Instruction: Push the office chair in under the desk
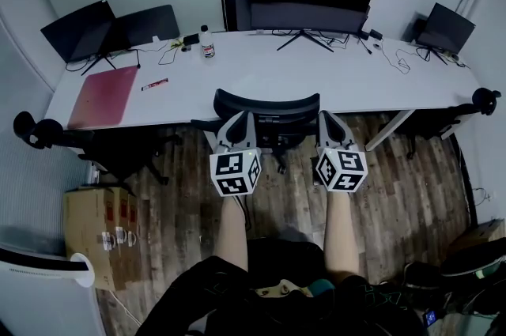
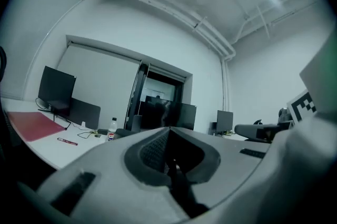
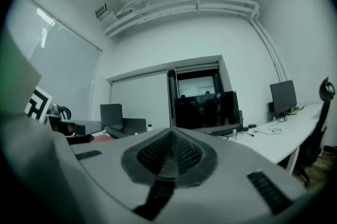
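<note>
Behind office chair (image 1: 267,107), in head view only, left gripper (image 1: 239,117) and right gripper (image 1: 330,117) closed, empty.

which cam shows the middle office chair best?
Head view: office chair seen from above, backrest at the desk edge. Left gripper view, over the shut left tongs, and right gripper view, over the shut right tongs, show the desk, not that chair.

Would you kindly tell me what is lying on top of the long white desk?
The desk holds several dark screens, a red mat, a red pen, a bottle and cables. The office chair's backrest hides part of its front edge.
</note>
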Motion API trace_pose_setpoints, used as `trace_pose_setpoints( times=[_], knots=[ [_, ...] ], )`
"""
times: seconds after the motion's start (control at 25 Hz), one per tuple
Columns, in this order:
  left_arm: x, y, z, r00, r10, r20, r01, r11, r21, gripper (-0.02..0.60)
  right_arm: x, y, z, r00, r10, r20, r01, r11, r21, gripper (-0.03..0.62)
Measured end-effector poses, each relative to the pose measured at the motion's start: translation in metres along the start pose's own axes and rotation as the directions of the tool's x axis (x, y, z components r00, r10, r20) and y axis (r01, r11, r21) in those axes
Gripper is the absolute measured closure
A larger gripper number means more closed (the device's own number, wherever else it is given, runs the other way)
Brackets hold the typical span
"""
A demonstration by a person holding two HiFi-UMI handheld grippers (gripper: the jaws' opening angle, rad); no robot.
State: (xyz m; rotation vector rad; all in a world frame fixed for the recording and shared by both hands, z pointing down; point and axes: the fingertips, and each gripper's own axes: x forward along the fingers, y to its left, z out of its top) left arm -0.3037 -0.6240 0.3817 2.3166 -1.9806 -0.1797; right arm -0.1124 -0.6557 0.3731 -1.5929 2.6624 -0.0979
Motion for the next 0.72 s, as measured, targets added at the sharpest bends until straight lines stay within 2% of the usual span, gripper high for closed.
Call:
trace_pose_setpoints(
  times=[0.16, 0.72],
  knots=[
    [0.002, 0.0, 0.005, 1.0, -0.011, 0.012, 0.011, 1.0, 0.012, 0.574, 0.004, 0.005, 0.006, 1.0, 0.013, 0.014, -0.013, 1.0, -0.022, 0.589],
    [0.004, 0.017, 0.014, 0.999, 0.017, 0.036, -0.017, 1.0, 0.022, 0.574, 0.018, 0.021, 0.016, 0.997, 0.065, 0.037, -0.062, 0.996, -0.067, 0.589]
  ],
)
